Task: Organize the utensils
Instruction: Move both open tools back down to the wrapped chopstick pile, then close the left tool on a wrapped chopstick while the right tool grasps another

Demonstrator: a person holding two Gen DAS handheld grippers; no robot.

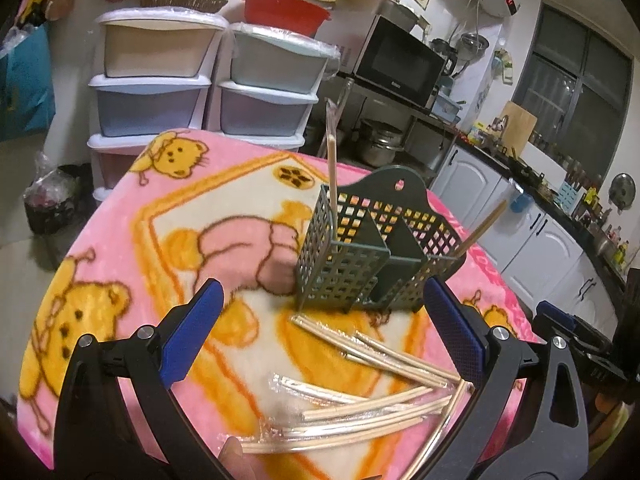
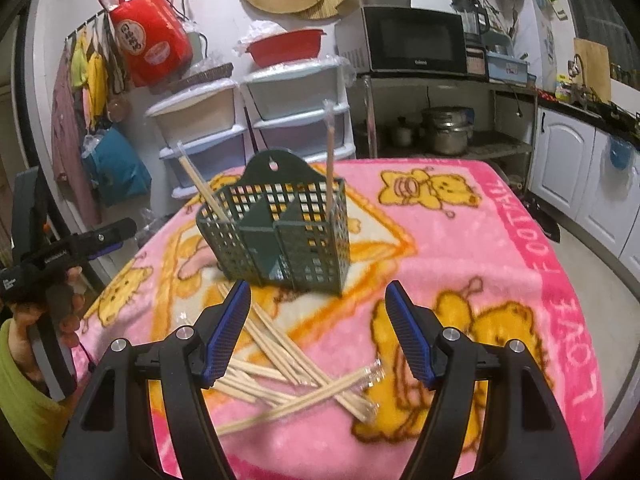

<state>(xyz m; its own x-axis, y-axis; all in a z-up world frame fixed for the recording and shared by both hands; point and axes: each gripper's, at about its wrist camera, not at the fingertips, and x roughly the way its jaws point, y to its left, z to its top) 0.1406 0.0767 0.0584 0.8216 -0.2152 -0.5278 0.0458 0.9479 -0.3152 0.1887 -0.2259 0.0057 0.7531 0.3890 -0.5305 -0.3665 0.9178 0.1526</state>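
A dark green perforated utensil holder [image 1: 360, 256] [image 2: 280, 236] with two compartments stands on a pink bear-print blanket [image 1: 120, 248] [image 2: 500, 264]. One wrapped chopstick pair stands upright in one compartment [image 1: 331, 164] [image 2: 329, 156], and another leans out of the other compartment [image 1: 484, 228] [image 2: 200, 188]. Several wrapped chopstick pairs [image 1: 360, 392] [image 2: 296, 364] lie loose in front of the holder. My left gripper [image 1: 320, 320] hovers open above the loose pile with nothing between its fingers. My right gripper [image 2: 318, 316] is also open above the pile and holds nothing.
Stacked plastic drawers [image 1: 160, 80] [image 2: 248, 120] stand behind the table. A microwave [image 1: 394, 60] [image 2: 416, 40] sits on a metal rack with pots [image 2: 446, 130]. White kitchen cabinets [image 2: 580, 168] run along the right. A person's hand [image 2: 64, 308] holds the other gripper at the left edge.
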